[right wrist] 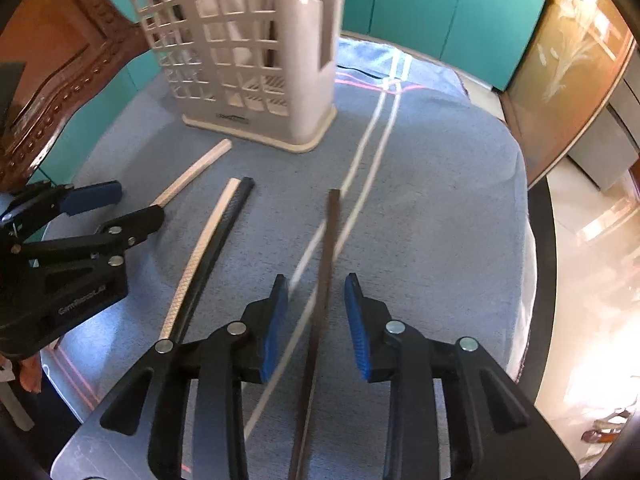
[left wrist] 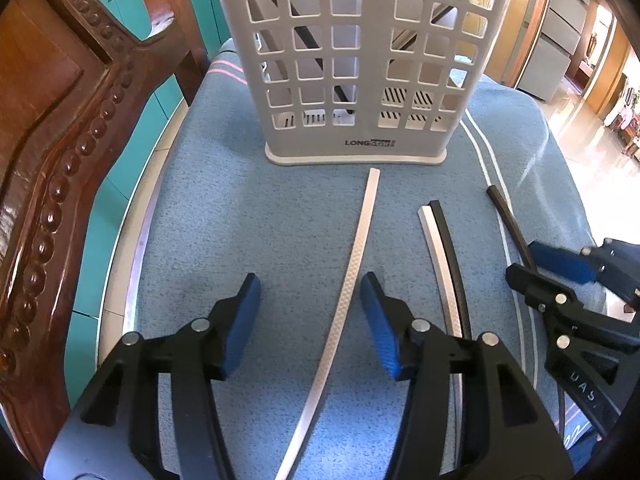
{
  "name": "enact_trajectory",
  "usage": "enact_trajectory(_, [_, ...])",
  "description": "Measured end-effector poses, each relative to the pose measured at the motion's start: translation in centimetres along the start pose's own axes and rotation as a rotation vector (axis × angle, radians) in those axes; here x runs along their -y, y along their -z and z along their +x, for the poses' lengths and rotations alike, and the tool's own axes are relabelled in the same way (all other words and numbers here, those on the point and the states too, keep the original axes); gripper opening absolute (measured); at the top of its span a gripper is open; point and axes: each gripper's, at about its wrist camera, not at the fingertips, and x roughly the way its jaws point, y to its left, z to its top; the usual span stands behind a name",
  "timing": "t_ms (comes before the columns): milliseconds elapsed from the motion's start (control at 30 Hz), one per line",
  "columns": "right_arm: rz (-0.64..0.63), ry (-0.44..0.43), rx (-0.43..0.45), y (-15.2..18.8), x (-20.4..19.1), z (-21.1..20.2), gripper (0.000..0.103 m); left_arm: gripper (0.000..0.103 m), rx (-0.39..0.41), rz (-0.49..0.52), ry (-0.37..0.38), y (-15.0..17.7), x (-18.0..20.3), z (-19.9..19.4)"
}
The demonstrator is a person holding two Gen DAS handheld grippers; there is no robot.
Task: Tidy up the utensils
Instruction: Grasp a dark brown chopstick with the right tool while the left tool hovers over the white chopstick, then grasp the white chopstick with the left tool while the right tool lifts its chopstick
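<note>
While you hold both tools low over the blue cloth [left wrist: 248,216] that covers the worktop, a carved wooden chair back [left wrist: 60,128] stands at the far left edge. Your left gripper [left wrist: 310,320] comes next, its jaws spread wide and grasping nothing. A white chopstick [left wrist: 356,256] lies on the cloth between them, nearer the right-hand pad, and its far tip points at the base of the white slotted utensil holder [left wrist: 356,80]. That holder stands upright at the back of the cloth, with dark sticks showing through its grid. Right of the left gripper lie a second white chopstick [left wrist: 438,256] and a black chopstick [left wrist: 452,240], side by side and touching along their length. Further right, your right gripper [right wrist: 316,316] straddles a dark brown chopstick [right wrist: 326,264] that lies on the cloth. Its jaws are released too, with a gap on each side of the stick, which sits a little nearer the right pad. Two pale stripes [right wrist: 372,140] woven into the cloth run just beside that chopstick and on past the holder's right side. Teal cabinet doors [right wrist: 432,12] stand beyond the worktop at the back.
</note>
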Motion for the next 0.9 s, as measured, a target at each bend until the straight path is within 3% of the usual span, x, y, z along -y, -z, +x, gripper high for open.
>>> enact_trajectory(33, [-0.007, -0.010, 0.003, 0.0, -0.2, 0.0, 0.012, 0.054, -0.001, -0.001, 0.002, 0.0, -0.1, 0.0])
enact_trajectory(67, [-0.013, -0.021, 0.005, 0.1, -0.4, 0.0, 0.007, 0.054, -0.001, -0.006, 0.000, -0.1, -0.2, 0.1])
enact_trajectory(167, [-0.036, -0.016, 0.017, 0.2, -0.8, -0.1, 0.006, 0.054, -0.006, -0.014, 0.012, 0.0, -0.6, 0.0])
enact_trajectory(400, [0.042, -0.035, -0.003, 0.0, 0.8, -0.2, 0.008, 0.054, -0.016, -0.034, 0.046, -0.7, -1.4, 0.7])
enact_trajectory(500, [0.068, -0.056, -0.014, 0.0, 1.2, -0.2, 0.016, 0.056, -0.015, -0.026, 0.041, -1.2, -1.0, 1.0])
enact_trajectory(633, [0.065, -0.020, -0.006, -0.1, 1.1, 0.0, 0.024, 0.056, -0.004, 0.009, 0.029, -2.1, 0.1, 1.3])
enact_trajectory(900, [0.041, 0.007, 0.022, -0.1, 0.4, 0.3, 0.022, 0.029, -0.013, 0.040, 0.066, -2.8, 1.1, 1.4])
